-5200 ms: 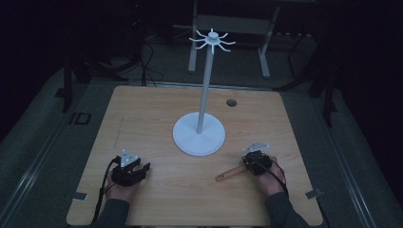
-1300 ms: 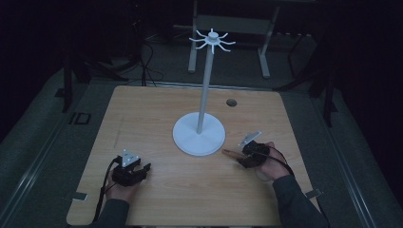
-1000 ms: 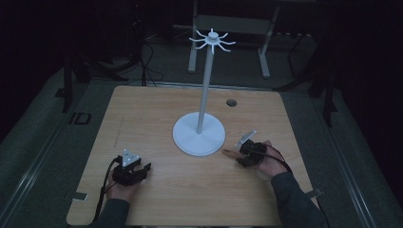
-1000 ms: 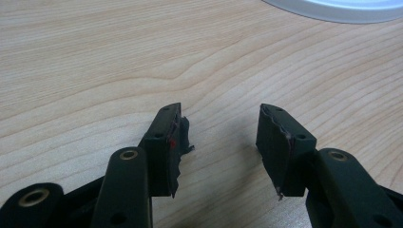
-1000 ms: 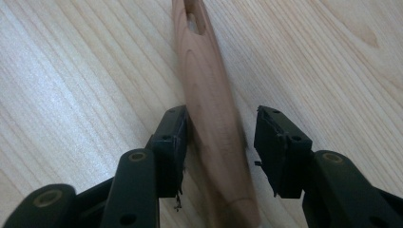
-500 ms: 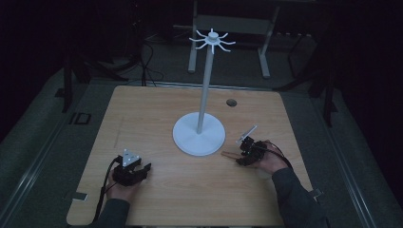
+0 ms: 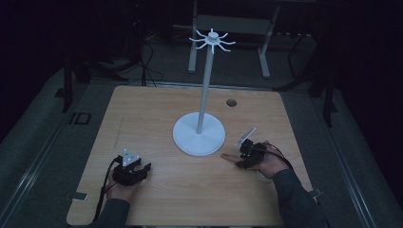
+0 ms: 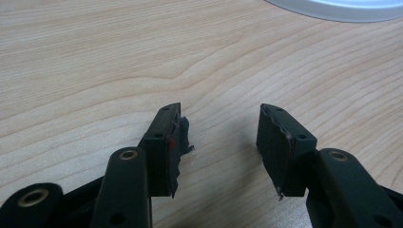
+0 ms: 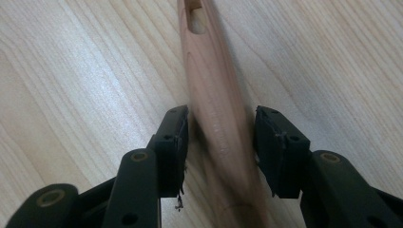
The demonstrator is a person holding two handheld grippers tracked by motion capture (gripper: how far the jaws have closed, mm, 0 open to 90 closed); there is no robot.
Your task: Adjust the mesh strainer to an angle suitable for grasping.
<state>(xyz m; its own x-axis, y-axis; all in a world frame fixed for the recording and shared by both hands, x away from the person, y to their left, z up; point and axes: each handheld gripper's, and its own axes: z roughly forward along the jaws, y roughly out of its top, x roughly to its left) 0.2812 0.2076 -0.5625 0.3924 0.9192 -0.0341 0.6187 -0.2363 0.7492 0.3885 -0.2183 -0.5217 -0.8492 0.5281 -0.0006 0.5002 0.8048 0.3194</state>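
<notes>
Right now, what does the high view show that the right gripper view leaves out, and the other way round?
High view alone: the white stand with hooks on top, a small dark hole in the table, and the left hand-held gripper resting near the front edge. Right gripper view alone: a slot cut near the far end of the wooden stick, and the stick lying between the two black jaws, the gaps too narrow to tell whether the pads touch it. Both share: the wooden table, the stick and the right hand-held gripper.
</notes>
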